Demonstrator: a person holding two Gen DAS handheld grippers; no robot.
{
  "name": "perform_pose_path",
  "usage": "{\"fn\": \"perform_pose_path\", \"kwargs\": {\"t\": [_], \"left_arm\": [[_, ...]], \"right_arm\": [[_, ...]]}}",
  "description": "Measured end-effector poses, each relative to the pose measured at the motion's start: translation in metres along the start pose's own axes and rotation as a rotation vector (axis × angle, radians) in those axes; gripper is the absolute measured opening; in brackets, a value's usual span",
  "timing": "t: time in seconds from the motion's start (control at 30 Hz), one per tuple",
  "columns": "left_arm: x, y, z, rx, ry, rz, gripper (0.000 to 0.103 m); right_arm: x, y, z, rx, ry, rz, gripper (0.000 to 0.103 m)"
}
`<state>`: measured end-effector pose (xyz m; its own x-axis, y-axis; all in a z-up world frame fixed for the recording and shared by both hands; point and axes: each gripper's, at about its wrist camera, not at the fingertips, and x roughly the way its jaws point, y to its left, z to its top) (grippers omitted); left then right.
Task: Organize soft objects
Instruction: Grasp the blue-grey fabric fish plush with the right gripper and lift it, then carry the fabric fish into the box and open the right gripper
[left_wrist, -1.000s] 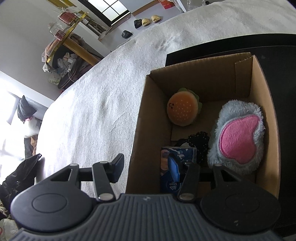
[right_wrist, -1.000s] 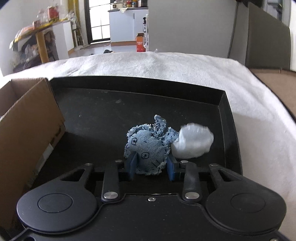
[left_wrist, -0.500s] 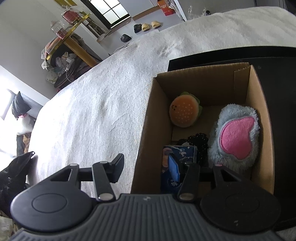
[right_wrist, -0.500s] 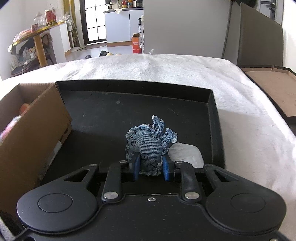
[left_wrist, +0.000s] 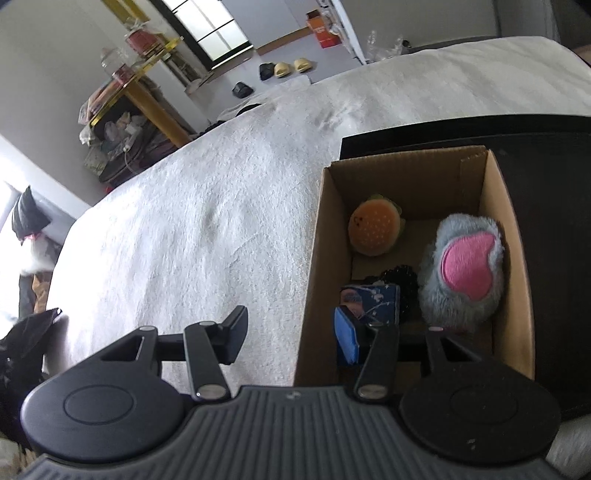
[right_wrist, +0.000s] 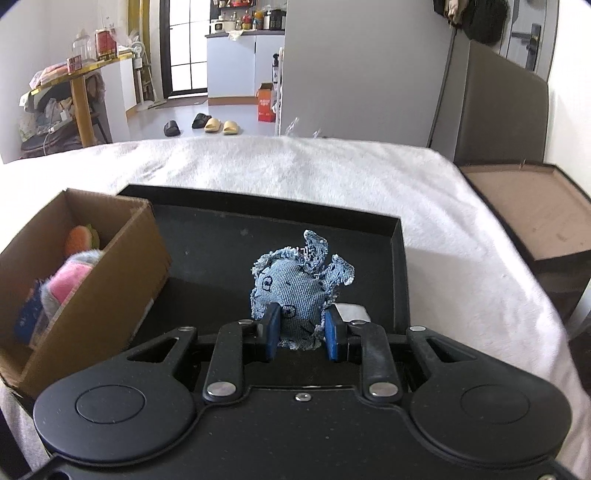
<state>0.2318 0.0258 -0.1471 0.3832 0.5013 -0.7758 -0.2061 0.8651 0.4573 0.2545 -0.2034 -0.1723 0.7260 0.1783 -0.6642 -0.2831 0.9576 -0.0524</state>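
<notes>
My right gripper (right_wrist: 301, 328) is shut on a frayed denim stuffed toy (right_wrist: 291, 284), held above the black tray (right_wrist: 229, 236). A white soft lump (right_wrist: 352, 312) shows just behind the right finger, mostly hidden. To the left, an open cardboard box (right_wrist: 122, 254) sits in the tray. The left wrist view shows a burger plush (left_wrist: 375, 230), a grey plush with a pink patch (left_wrist: 465, 269) and a blue patterned pouch (left_wrist: 373, 299) in the cardboard box (left_wrist: 513, 236). My left gripper (left_wrist: 291, 325) is open, straddling the box's left wall without pressing it.
The tray rests on a white fluffy blanket (right_wrist: 332, 170). A brown flat box (right_wrist: 535, 218) lies at the blanket's right edge. A black beaded item (left_wrist: 402, 277) lies among the plush toys. Slippers (right_wrist: 214, 123) and a cluttered table (right_wrist: 74, 81) stand beyond.
The right gripper closed tighter on the denim toy and rose with it off the tray; the white lump is now mostly hidden. The left gripper lifted a little, still astride the box wall.
</notes>
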Motion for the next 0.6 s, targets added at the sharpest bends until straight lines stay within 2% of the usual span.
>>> {"fn": "perform_pose_path", "kwargs": {"t": [0.23, 0.47, 0.6], "left_arm": [[-0.001, 0.021, -0.009, -0.014, -0.019, -0.059, 0.05], [0.004, 0.036, -0.016, -0.084, -0.022, -0.145, 0.05], [0.011, 0.045, -0.019, -0.135, 0.002, -0.201, 0.05]], "right_arm": [[-0.018, 0.014, 0.014, -0.032, -0.034, -0.016, 0.025], [-0.033, 0.037, 0.024, -0.079, -0.057, -0.014, 0.025], [-0.045, 0.051, 0.028, -0.094, -0.071, 0.003, 0.025]]}}
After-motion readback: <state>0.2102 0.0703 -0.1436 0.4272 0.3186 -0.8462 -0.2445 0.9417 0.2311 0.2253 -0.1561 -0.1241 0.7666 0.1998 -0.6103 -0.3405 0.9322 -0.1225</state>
